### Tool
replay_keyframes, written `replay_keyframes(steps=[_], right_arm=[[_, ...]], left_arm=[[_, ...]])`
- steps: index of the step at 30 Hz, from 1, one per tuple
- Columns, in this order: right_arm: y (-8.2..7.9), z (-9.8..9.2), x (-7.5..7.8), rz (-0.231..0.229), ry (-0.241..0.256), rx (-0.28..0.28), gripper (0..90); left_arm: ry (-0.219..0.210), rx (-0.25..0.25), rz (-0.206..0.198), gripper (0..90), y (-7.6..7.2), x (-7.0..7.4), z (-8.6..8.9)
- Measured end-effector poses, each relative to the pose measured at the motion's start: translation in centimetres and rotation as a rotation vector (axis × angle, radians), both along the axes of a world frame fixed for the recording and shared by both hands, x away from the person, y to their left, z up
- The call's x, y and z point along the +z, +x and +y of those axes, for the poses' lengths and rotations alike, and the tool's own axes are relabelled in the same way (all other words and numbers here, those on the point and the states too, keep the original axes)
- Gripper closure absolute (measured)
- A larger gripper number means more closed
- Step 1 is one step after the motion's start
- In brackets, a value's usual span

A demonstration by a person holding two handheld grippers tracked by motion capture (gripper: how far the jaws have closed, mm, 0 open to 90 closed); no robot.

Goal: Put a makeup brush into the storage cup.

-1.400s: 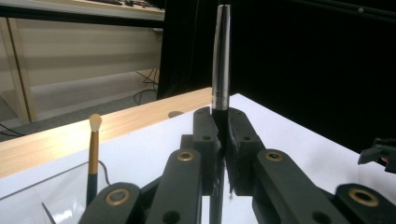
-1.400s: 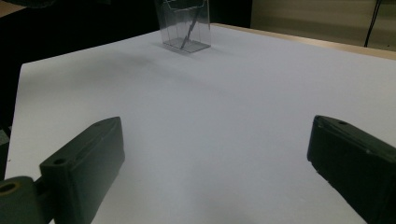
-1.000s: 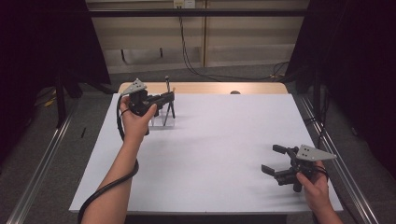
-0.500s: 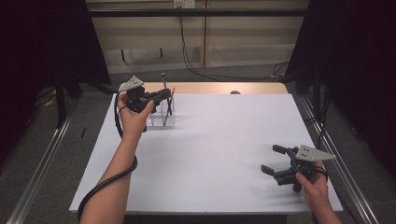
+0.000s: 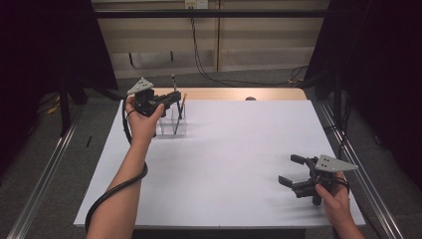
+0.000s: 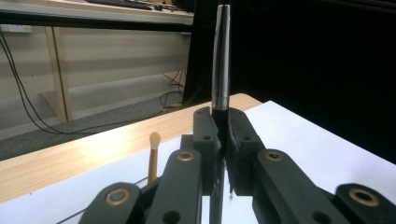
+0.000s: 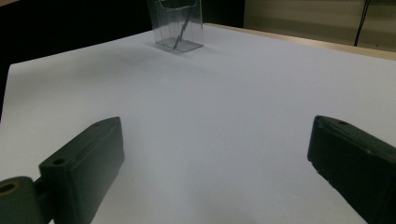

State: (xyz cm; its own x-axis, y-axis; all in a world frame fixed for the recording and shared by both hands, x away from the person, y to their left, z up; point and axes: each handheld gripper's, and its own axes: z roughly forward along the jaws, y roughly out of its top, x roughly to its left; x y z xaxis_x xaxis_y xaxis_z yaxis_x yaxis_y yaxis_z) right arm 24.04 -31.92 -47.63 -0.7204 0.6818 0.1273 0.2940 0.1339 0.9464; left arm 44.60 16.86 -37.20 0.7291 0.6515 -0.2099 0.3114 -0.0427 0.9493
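Observation:
My left gripper is shut on a slim dark pen with a silver section. It holds the pen upright, just above a clear plastic holder at the far left of the white table. A wooden-handled stick stands in the holder beside the pen, and a thin dark stick leans inside it. My right gripper stays open near the front right, low over the bare table, holding nothing.
A strip of bare wood runs along the table's far edge, with a small dark object on it. Metal rails flank both sides. Cables hang on the wall behind.
The left gripper has risen a little and drifted slightly left with the pen still in its jaws. The right gripper has stayed put.

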Motion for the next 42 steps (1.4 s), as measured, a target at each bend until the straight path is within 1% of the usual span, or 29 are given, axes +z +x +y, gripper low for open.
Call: replay_keyframes(steps=[1, 4, 9, 15, 19, 21, 23, 25, 27, 29, 34, 42], right_arm=[[0.0, 0.0, 0.0, -0.001, 0.000, -0.001, 3.6], [0.0, 0.0, 0.0, -0.002, 0.000, -0.002, 3.5], [0.0, 0.0, 0.0, 0.000, 0.000, 0.001, 3.4], [0.0, 0.1, 0.0, -0.002, 0.000, 0.001, 3.5], [0.0, 0.1, 0.0, -0.003, -0.001, 0.001, 3.5], [0.0, 0.1, 0.0, -0.003, 0.000, 0.002, 3.5], [0.0, 0.0, 0.0, -0.004, 0.000, 0.001, 3.5], [0.0, 0.0, 0.0, -0.006, 0.003, 0.000, 3.5], [-0.1, 0.0, 0.0, -0.005, 0.003, 0.001, 3.5], [0.0, 0.0, 0.0, -0.005, 0.002, 0.002, 3.5], [0.0, 0.0, 0.0, -0.005, 0.002, 0.003, 3.5], [0.0, 0.1, 0.0, -0.004, -0.001, 0.006, 3.5]], left_arm=[[0.005, 0.004, -0.002, 83.8, 0.0, 0.0, 0.0], [-0.002, 0.006, -0.003, 83.8, 0.1, -0.1, 0.0], [0.025, 0.015, -0.010, 83.8, 0.3, -0.2, 0.1], [0.032, 0.042, -0.016, 83.8, 0.5, -0.3, 0.3], [0.043, 0.047, -0.021, 83.8, 0.7, -0.5, 0.3], [0.038, 0.054, -0.018, 83.8, 0.8, -0.7, 0.2], [0.044, 0.058, -0.016, 83.7, 0.9, -0.8, 0.3], [0.036, 0.063, -0.015, 83.7, 1.0, -1.0, 0.2], [0.042, 0.065, -0.020, 83.8, 1.1, -1.1, 0.1], [0.037, 0.066, -0.017, 83.7, 1.2, -1.2, 0.1], [0.050, 0.069, -0.024, 83.7, 1.3, -1.4, -0.1], [0.050, 0.087, -0.021, 83.7, 1.5, -1.9, 0.0]])
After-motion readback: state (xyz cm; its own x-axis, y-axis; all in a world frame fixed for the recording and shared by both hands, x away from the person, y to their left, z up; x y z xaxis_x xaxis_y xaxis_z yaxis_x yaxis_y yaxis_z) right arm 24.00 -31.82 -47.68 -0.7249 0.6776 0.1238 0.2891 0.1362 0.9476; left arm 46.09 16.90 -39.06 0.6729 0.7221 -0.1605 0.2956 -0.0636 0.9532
